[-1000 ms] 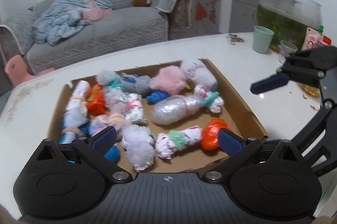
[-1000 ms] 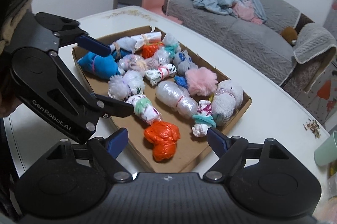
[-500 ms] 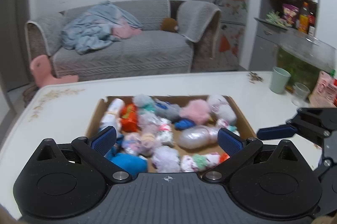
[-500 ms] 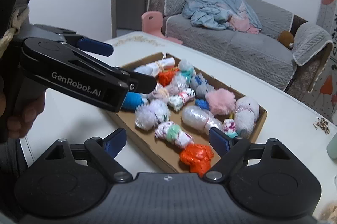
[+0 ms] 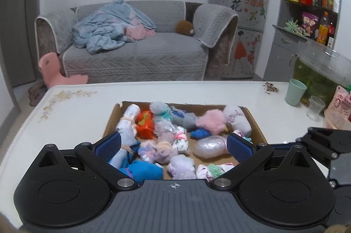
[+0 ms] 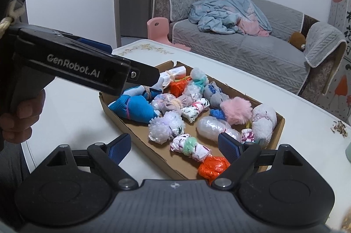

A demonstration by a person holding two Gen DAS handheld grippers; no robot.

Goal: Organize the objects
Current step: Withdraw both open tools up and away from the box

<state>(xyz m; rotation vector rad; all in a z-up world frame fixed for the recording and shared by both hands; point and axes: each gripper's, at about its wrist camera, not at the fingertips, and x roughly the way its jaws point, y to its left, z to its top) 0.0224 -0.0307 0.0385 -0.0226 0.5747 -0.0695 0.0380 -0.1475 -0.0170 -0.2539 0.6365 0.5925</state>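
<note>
Shallow brown cardboard tray [image 5: 255, 123] of small wrapped cloth and plastic bundles [image 6: 193, 110] sits on the white table [image 5: 76, 114]. Left gripper [image 5: 173, 146] and right gripper [image 6: 174, 146] both hover above it, fingers spread wide, holding nothing.

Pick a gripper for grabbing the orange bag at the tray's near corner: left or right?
Right, probably. The right gripper is open with the orange bag just ahead of its fingers. The left gripper, also open, faces the blue bundle at the cardboard tray's other end.
</note>
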